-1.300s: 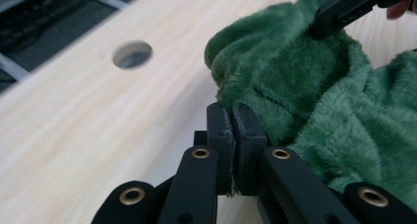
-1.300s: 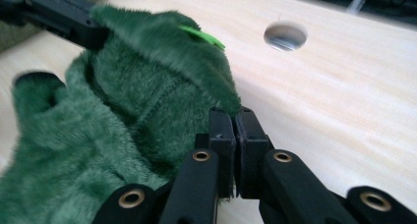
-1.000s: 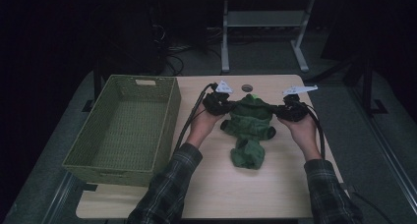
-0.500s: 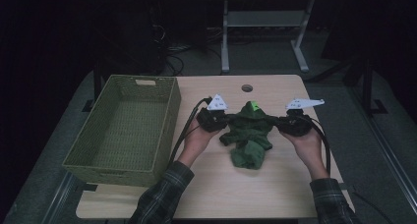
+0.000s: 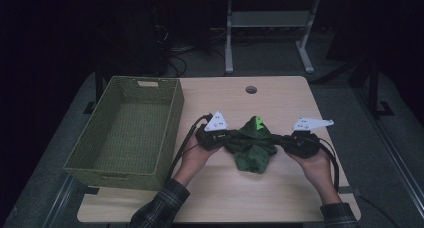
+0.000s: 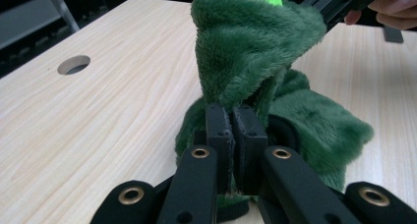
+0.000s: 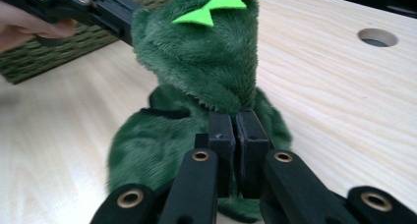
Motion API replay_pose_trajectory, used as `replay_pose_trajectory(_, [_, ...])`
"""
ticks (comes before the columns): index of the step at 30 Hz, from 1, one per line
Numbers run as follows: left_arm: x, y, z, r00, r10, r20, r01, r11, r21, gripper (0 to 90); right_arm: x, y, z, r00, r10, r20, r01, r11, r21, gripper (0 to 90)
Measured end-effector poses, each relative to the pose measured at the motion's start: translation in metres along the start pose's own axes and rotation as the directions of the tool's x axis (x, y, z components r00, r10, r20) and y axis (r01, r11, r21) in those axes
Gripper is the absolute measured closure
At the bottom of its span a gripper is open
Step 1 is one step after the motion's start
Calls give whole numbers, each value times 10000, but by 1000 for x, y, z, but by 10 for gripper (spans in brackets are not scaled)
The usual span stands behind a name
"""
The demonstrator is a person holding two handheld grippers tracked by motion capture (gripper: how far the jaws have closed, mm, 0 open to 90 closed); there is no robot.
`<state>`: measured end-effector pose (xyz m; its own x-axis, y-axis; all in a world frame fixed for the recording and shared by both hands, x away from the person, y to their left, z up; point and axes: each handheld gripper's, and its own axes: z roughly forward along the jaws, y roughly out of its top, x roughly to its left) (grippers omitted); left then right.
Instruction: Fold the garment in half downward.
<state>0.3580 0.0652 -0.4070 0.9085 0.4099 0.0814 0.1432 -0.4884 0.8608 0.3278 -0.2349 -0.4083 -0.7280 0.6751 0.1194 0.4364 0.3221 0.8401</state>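
A dark green plush piece [image 5: 253, 150] with bright green spikes [image 5: 259, 122] lies bunched on the wooden table [image 5: 280, 198], near its middle. My left gripper [image 5: 229, 138] is shut on its left edge and my right gripper [image 5: 284, 141] on its right edge, with the fabric stretched between them. In the left gripper view the jaws [image 6: 235, 117] pinch a fold of the plush [image 6: 246, 52], which rises above them. In the right gripper view the jaws [image 7: 235, 123] are clamped on the fur [image 7: 196, 67] just under the spiked top.
A woven olive basket [image 5: 80, 163], empty, stands along the table's left side, close to my left hand. A round cable hole [image 5: 251, 89] sits near the far edge. A desk frame and cables stand on the dark floor beyond.
Both hands have drawn back toward the near edge, pulling the upper part of the plush down over its lower part. The piece now looks shorter and more bunched.
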Motion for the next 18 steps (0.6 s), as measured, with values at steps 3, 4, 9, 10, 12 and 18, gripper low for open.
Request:
replay_pose_trajectory(3, [-5,-4,-1,9999,107,75,-107,9999,-37,868,5,-6,-1,9999,-82,-62,82,10000,-5,869])
replay_pose_trajectory(4, [-10,-9,-2,9997,197,169,-196,9998,-71,868,10,-12,-1,9997,-185,-186,188,9997,147,867])
replay_pose_trajectory(9, [-20,-20,-6,9987,87,501,-89,10000,44,868,18,-21,-4,9989,-249,-409,261,9992,287,867])
replay_pose_trajectory(10, [-22,-22,-6,9984,69,569,-71,10000,25,868,20,-23,-5,9987,-258,-440,269,9994,237,867])
replay_pose_trajectory(12, [-26,-25,-7,9976,114,680,-124,9998,142,868,24,-26,-6,9980,-269,-566,289,9990,349,867])
replay_pose_trajectory(18, [-37,-34,-3,9944,326,1001,-383,9977,552,869,33,-37,-5,9962,-305,-815,363,9969,705,864])
